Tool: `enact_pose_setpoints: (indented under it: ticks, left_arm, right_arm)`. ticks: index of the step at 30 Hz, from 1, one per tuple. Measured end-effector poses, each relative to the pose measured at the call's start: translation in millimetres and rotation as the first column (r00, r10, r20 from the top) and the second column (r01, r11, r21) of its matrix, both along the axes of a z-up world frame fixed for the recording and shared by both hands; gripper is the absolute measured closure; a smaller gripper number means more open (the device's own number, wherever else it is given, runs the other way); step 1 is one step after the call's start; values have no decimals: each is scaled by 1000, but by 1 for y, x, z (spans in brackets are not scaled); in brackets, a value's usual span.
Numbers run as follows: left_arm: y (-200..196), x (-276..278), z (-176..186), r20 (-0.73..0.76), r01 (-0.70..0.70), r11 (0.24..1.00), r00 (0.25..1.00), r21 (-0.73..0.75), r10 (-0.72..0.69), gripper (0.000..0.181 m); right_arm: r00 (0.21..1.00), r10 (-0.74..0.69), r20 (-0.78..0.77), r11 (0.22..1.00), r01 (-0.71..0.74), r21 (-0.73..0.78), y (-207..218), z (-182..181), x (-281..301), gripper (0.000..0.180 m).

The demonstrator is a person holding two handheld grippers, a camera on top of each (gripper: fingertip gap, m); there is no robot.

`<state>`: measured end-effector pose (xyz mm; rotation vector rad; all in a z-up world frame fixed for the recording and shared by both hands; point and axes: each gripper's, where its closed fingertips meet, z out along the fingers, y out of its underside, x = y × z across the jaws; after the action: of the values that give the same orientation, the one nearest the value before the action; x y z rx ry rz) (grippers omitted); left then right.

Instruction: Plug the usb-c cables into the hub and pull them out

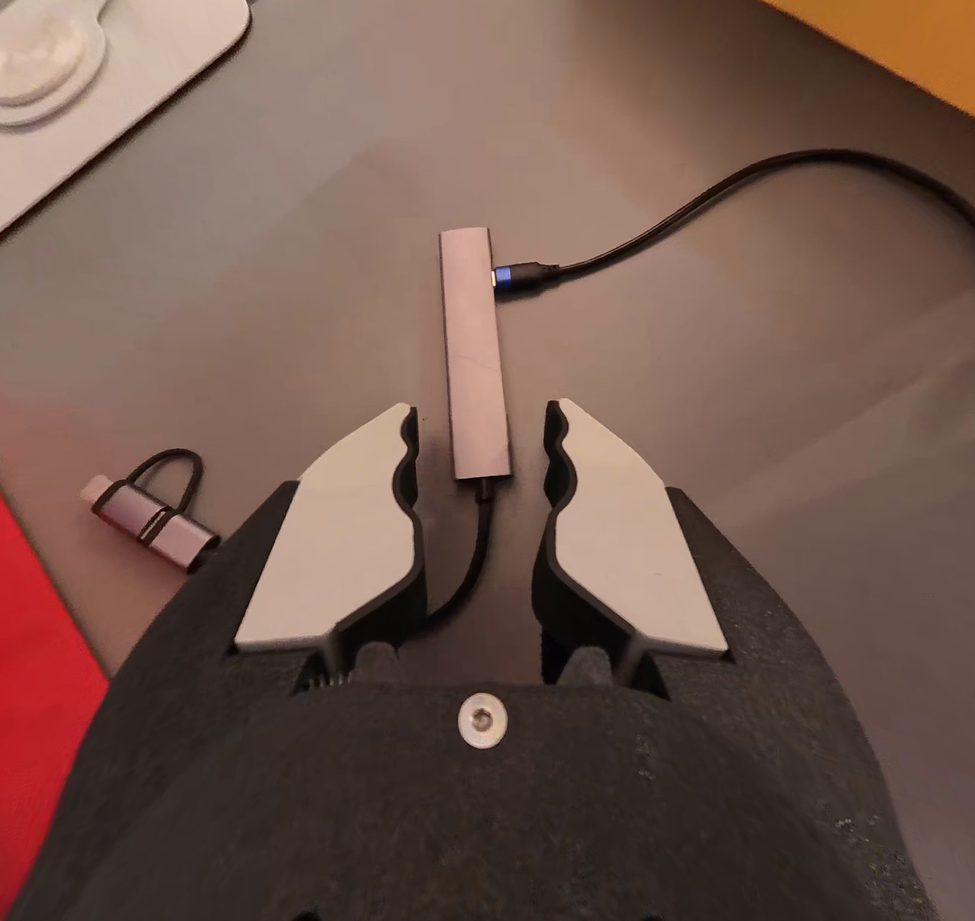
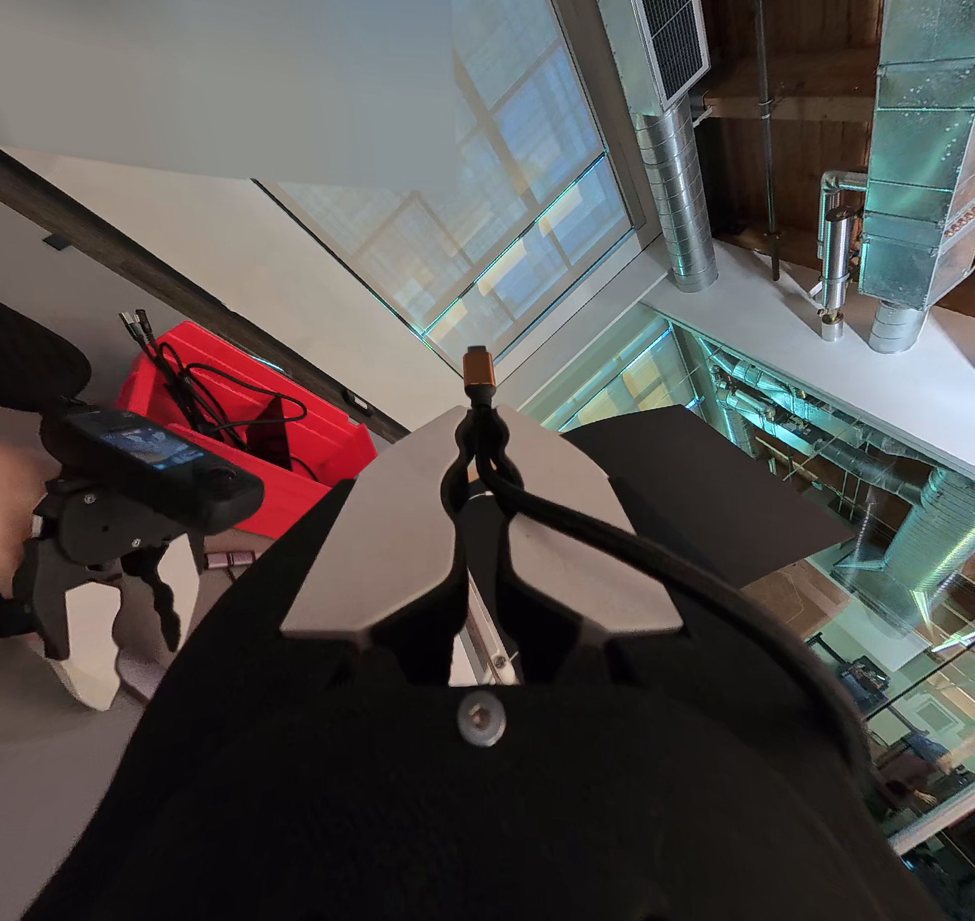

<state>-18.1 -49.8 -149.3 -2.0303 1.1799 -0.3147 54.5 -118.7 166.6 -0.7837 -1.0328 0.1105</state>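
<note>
Lying on the dark bench [image 1: 316, 210], the grey hub [image 1: 475, 352] has a blue-collared cable [image 1: 686, 212] plugged into its side; the left gripper [image 1: 481, 437] hovers spread wide around its near end. The right gripper [image 2: 481, 413], fingers pinched together, holds an orange-collared cable [image 2: 479, 371] aloft.

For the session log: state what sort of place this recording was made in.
Probably an office or lab workspace in a converted industrial building. Exposed metal ducts run under a wooden ceiling, glass partitions divide the room, and a dark desk carries a monitor stand beside a red bin of cables.
</note>
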Motion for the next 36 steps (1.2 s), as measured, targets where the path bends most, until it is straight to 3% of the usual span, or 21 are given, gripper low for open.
enact_pose_setpoints:
  ticks: [1,7,8,14,22,30,36]
  left_arm:
    - [0,0,-5,-26,-6,1000,1000,-20,5,135]
    - [-3,5,-9,-76,2,992,997,-126,-12,147]
    - [-3,4,-9,-92,13,992,995,-129,-25,158]
    - [3,5,-6,-64,91,986,993,-138,-101,159]
    - [9,-3,35,211,50,987,977,-152,-17,159]
    - [10,-20,101,534,-14,997,844,-77,53,159]
    - [11,-36,132,634,-89,996,770,6,65,159]
  right_arm:
    - [1000,-6,4,1000,6,2,0,0,1,174]
    - [1000,-20,-11,1000,20,1,3,2,9,174]
    - [1000,-22,-17,1000,22,-1,4,3,12,174]
    - [998,-32,-45,999,32,-5,5,6,21,174]
    - [995,-76,-68,992,69,-106,26,-5,16,174]
    - [989,-120,-84,954,92,-285,42,-20,-16,174]
    - [993,-114,33,933,118,-340,34,-39,-56,174]
